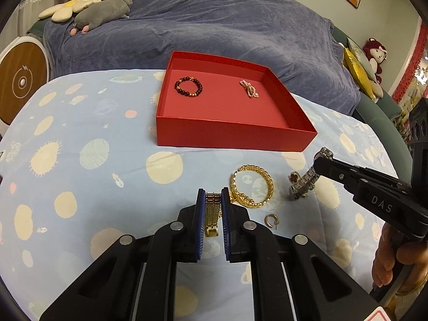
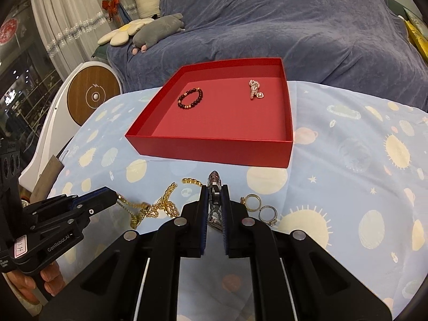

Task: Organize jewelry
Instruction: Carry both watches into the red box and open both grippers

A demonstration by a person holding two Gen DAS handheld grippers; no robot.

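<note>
Your left gripper [image 1: 213, 200] is closed on a gold mesh bracelet [image 1: 212, 214]. The bracelet runs long-ways between the blue pads [image 1: 201, 214], from the tips back toward you, and its gold clasp end hangs out below. Your right gripper [image 2: 214, 200] is closed on a silver link bracelet [image 2: 214, 200]. You see this one edge-on, so it looks like a thin strip that pokes up past the tips toward the red box [image 2: 208, 152].

The red box sits open on the spotty blue cloth [image 1: 80, 133], past both grippers. Inside it, a dark bead bracelet [image 1: 188, 86] lies flat as a ring on the left. A small pink bead piece [image 1: 249, 88] lies bunched up on the right.

The left view shows the silver bracelet from the side, with a small dark red flower charm [image 1: 293, 176] on it. The right view hides that charm. The left view also shows a wide gold bangle [image 1: 252, 186] lying flat and a tiny gold hoop [image 1: 271, 220] near it.

Only the right view shows two rings [image 2: 260, 207] just beside your right gripper. It also shows a tangle of gold chain [image 2: 160, 206] between the two grippers.

How far the mesh bracelet goes back between the pads is hard to see. The hand [image 1: 396, 256] on the right gripper is cut off at the edge.
</note>
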